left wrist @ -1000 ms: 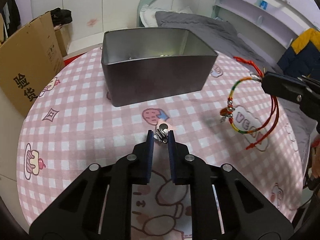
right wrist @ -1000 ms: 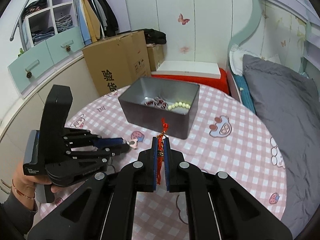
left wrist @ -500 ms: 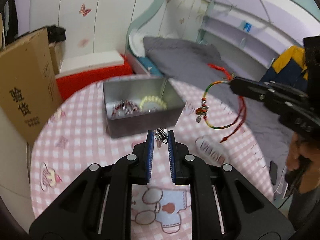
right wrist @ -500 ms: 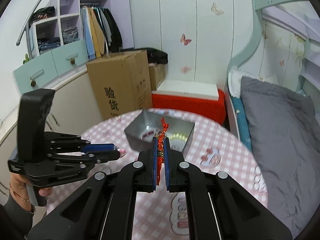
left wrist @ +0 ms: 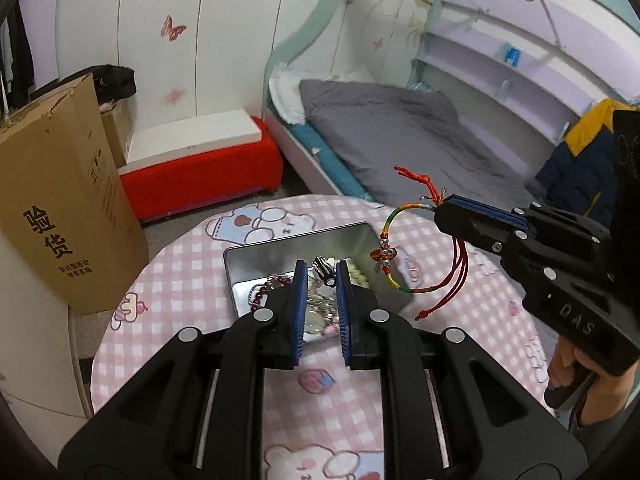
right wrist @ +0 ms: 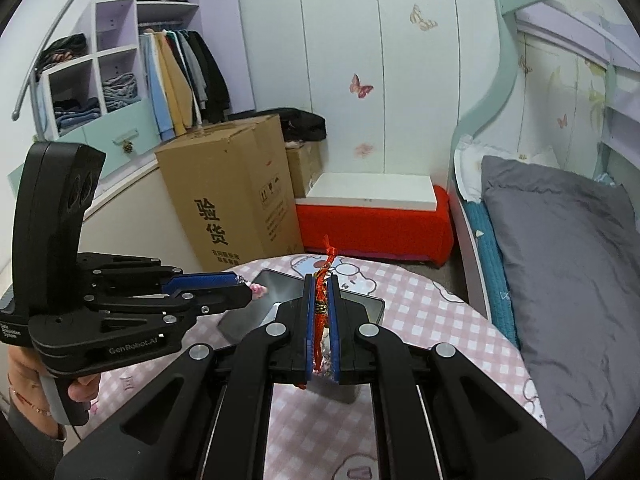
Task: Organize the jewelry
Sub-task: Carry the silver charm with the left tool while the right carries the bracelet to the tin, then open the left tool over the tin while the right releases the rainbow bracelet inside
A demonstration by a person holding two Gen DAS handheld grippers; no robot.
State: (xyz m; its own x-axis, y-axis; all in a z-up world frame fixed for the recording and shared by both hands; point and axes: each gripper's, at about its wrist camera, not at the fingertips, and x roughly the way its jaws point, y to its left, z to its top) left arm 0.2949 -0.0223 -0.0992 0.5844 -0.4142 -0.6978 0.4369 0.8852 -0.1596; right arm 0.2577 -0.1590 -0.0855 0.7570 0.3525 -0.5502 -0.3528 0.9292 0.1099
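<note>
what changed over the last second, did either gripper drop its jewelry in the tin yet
No drop yet. Both grippers have lifted off the checked tablecloth and moved over the metal tin. The left gripper carried its small metal clip up from the cloth; the right gripper brought the rainbow cord bracelet above the tin's right side. Unchanged: both jaws shut on their pieces, and the tin with its beads is in place.
</note>
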